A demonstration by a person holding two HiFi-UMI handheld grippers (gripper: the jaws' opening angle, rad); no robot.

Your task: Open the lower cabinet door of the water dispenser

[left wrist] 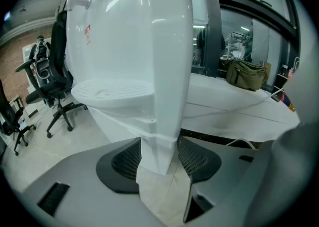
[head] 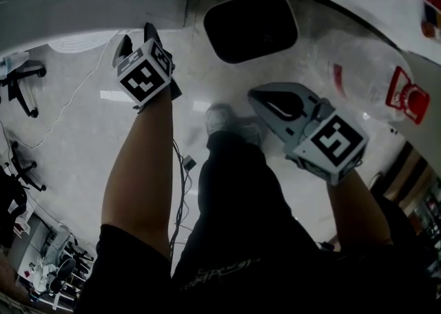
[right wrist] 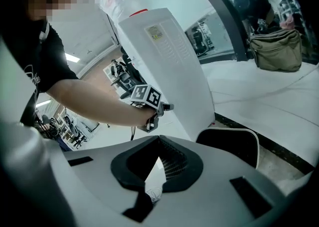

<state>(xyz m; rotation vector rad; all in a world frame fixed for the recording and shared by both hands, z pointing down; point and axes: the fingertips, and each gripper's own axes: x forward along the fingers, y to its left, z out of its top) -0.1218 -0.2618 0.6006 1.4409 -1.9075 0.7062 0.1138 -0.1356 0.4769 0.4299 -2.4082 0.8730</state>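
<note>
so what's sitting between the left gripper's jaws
The edge of the white cabinet door, upright in the gap and reaching both sides. The left gripper view shows it.

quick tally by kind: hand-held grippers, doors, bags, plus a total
hand-held grippers: 2, left hand-held gripper, right hand-held gripper
door: 1
bag: 1
total: 4
</note>
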